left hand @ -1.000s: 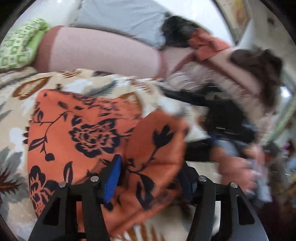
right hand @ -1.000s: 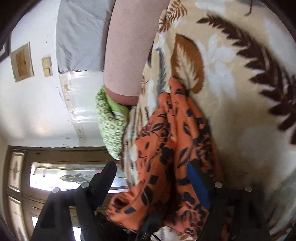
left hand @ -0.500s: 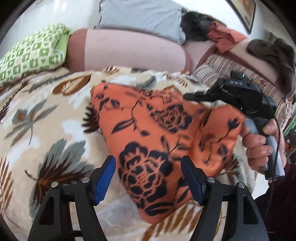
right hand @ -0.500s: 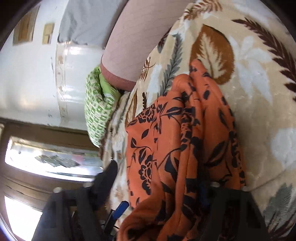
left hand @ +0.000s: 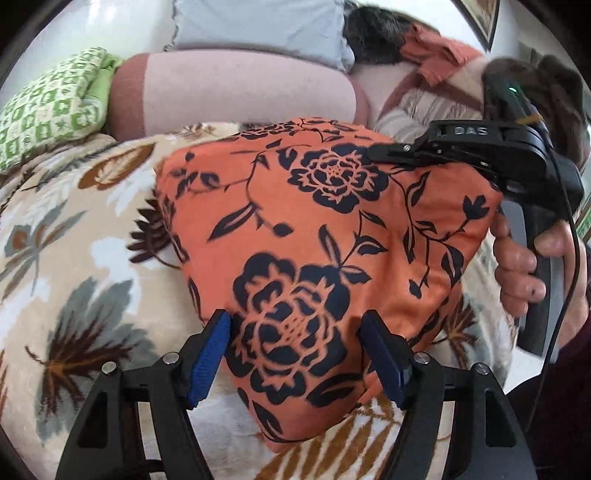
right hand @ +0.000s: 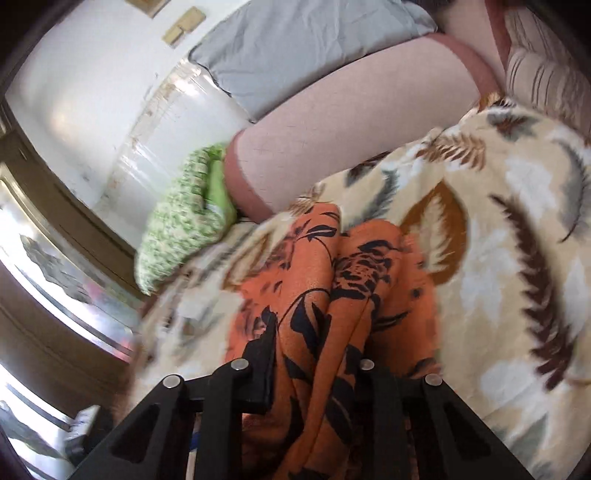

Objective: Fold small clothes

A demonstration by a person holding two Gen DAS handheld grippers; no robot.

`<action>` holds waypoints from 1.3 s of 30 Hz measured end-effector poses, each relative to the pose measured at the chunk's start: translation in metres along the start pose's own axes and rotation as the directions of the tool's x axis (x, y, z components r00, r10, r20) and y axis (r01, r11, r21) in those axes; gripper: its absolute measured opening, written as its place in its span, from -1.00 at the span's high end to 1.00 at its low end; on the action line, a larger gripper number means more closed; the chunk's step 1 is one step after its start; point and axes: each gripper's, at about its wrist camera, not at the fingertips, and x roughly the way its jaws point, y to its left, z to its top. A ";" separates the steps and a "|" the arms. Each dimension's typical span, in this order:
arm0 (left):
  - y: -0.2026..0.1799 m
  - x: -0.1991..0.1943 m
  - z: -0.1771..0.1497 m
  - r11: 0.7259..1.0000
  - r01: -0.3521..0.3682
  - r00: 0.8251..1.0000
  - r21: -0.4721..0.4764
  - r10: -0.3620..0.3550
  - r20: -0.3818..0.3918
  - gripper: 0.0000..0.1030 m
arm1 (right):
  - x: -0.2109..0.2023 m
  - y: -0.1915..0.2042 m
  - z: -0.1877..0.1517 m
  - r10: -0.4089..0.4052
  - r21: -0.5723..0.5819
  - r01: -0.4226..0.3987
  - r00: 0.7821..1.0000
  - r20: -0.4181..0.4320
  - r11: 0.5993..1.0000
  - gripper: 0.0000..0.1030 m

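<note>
Orange garment (left hand: 332, 236) with a black floral print, lifted and draped over a cream blanket (left hand: 74, 258) patterned with brown and grey leaves; far corner raised, lower point hanging toward the near edge of the bed

Right gripper (right hand: 314, 350), black: jaws closing, a bunched fold of the orange cloth between them and the fingers already pressed into it; seen from the left wrist view it pinches the garment's upper right corner, with a person's hand (left hand: 524, 266) wrapped round its handle

Left gripper (left hand: 295, 354), black with blue pads (left hand: 210, 358): jaws standing well apart, the garment's lower hanging part lying between them; pads beside the cloth, not squeezing it

Pink bolster (left hand: 236, 99) along the far edge of the blanket; green patterned cushion (left hand: 48, 107) at its left end; pale grey pillow (left hand: 258, 29) behind it; heap of striped and rust-coloured bedding (left hand: 424, 107) at the right

White wall (right hand: 92, 81) with a switch plate and a wood-framed window, in the right wrist view
</note>
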 end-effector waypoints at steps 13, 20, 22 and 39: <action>0.020 -0.012 -0.001 0.995 0.044 0.999 -0.089 -0.042 0.025 -0.47 | -0.029 -0.064 0.016 -0.106 0.234 0.087 0.992 0.070 0.968 -0.18; 0.028 -0.021 0.003 0.996 -0.024 0.998 -0.089 0.029 0.054 -0.47 | -0.012 0.014 0.013 0.092 0.002 -0.093 0.991 0.098 0.996 0.00; 0.030 -0.007 -0.001 0.994 -0.073 0.997 -0.077 0.072 -0.018 -0.47 | 0.010 0.020 0.008 0.047 -0.012 -0.046 0.999 0.024 0.999 0.22; 0.041 0.013 -0.014 0.987 -0.086 0.991 -0.135 0.072 -0.110 -0.62 | 0.052 -0.030 0.024 -0.058 0.190 0.061 0.998 -0.021 0.980 0.66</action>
